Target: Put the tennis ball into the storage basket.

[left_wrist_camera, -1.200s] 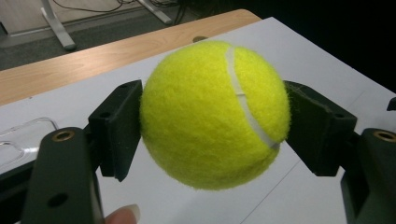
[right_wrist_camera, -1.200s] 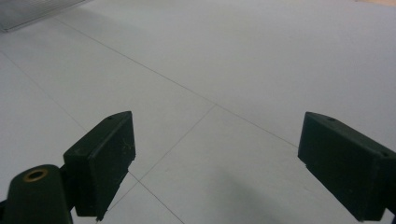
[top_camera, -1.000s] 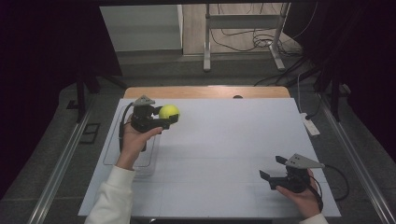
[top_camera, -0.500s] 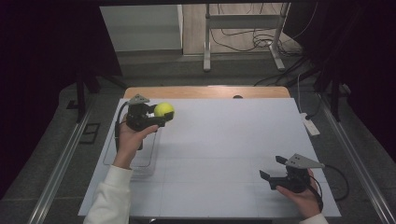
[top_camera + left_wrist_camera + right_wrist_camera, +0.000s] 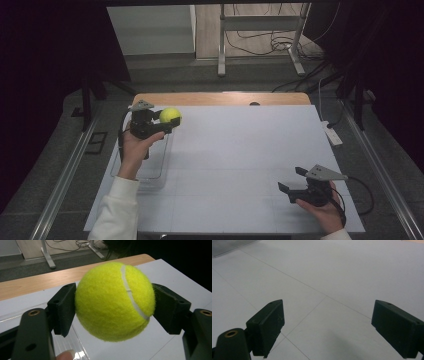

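My left black two-jaw handheld gripper (image 5: 167, 123) carries a grey three-cornered plate and a trailing black cable; brass-ringed holes mark its matte block jaws. My right black two-jaw handheld gripper (image 5: 293, 184) matches it. My white long sleeve (image 5: 116, 210) is soft fabric.

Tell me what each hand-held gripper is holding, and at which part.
The left hand-held gripper clamps a yellow tennis ball at its two opposite sides, off the table. The right hand-held gripper is open and holds nothing.

Dark room w/ grey floor (image 5: 165, 75), metal stand (image 5: 260, 37), cables (image 5: 255, 40) behind.
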The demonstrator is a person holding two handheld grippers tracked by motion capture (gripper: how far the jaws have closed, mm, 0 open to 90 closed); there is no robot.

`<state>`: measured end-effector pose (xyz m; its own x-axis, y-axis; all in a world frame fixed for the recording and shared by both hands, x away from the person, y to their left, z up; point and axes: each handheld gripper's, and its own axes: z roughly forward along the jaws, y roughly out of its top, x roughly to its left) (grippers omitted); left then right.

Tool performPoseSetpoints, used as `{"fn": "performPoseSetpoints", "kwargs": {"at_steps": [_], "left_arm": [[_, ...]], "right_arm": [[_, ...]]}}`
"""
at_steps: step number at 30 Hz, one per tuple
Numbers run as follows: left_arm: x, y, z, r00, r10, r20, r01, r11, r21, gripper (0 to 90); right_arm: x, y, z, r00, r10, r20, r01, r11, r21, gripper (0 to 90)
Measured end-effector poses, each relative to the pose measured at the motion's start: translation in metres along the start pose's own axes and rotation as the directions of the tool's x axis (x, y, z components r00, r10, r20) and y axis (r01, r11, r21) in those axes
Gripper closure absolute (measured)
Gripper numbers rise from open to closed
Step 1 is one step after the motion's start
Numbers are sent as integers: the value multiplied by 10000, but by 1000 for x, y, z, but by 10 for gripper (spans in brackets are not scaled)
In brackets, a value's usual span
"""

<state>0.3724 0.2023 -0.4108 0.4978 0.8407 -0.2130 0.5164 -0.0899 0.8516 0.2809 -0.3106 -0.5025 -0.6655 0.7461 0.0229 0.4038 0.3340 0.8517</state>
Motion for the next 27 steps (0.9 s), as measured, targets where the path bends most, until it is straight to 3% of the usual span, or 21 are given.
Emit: {"fn": "performPoseSetpoints", "kwargs": {"at_steps": [27], "left_arm": [[23,-4,-7,9971,-555,-518,541,9981,-280,267]], "right_arm": [[0,0,-1,10000,-25,46,25,10000,25,117]]}}
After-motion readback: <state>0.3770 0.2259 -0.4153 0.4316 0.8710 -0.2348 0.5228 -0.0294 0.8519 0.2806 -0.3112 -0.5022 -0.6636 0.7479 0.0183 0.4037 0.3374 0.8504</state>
